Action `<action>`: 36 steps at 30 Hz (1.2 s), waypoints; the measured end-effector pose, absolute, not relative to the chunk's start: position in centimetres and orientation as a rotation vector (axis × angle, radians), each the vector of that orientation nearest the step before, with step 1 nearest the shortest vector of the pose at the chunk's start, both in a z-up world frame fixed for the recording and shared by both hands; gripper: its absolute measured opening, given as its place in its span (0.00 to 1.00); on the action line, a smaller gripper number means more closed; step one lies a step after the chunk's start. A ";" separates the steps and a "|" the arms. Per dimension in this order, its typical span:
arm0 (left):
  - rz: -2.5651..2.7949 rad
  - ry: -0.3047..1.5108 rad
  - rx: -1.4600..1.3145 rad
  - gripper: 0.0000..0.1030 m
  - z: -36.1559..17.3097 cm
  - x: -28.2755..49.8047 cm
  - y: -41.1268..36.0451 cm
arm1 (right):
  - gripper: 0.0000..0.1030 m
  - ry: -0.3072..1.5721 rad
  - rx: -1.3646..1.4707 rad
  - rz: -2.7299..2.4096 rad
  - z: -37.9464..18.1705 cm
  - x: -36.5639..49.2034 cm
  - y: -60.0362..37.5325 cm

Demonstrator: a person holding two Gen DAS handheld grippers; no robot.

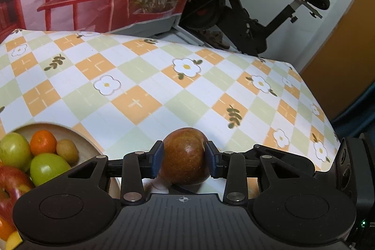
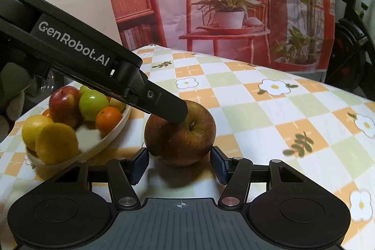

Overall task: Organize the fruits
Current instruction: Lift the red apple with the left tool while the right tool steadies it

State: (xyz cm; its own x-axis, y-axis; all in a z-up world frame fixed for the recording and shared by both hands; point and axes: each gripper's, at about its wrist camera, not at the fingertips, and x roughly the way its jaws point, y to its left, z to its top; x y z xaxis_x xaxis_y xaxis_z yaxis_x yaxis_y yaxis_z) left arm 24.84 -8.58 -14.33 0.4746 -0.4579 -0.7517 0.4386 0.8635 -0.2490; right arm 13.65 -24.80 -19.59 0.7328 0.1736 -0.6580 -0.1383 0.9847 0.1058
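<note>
Red-brown apple (image 1: 185,156) partly hidden behind the left gripper (image 1: 185,157), whose fingers (image 1: 156,157) clamp its sides. Right gripper (image 2: 180,164) fingers (image 2: 140,164) flank it without clear contact; bowl (image 2: 117,125) edge cut off.

black left gripper (image 1: 185,157), blue pads; white "genrobot.ai" lettering; right gripper (image 2: 180,163) alike.

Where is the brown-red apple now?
The brown-red apple sits on the checked tablecloth, right of the fruit bowl in the right wrist view, clamped by the left claw.
</note>
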 end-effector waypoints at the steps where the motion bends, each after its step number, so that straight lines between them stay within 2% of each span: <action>1: -0.554 0.930 -0.024 0.39 -14.3 24.6 -8.6 | 0.52 0.727 0.056 0.170 -19.5 12.9 -24.7; 10: -0.578 0.939 -0.004 0.41 -14.6 22.8 -8.9 | 0.52 0.725 0.039 0.164 -19.3 10.0 -24.6; 22: -0.497 0.938 -0.009 0.41 -14.1 23.3 -6.6 | 0.52 0.710 0.039 0.195 -19.2 10.9 -23.7; 30: -0.463 0.950 -0.011 0.41 -14.0 23.9 -5.5 | 0.57 0.691 0.056 0.221 -19.3 11.8 -23.4; 36: -0.478 0.959 -0.034 0.40 -14.0 24.2 -5.4 | 0.57 0.681 0.054 0.225 -19.5 12.1 -23.4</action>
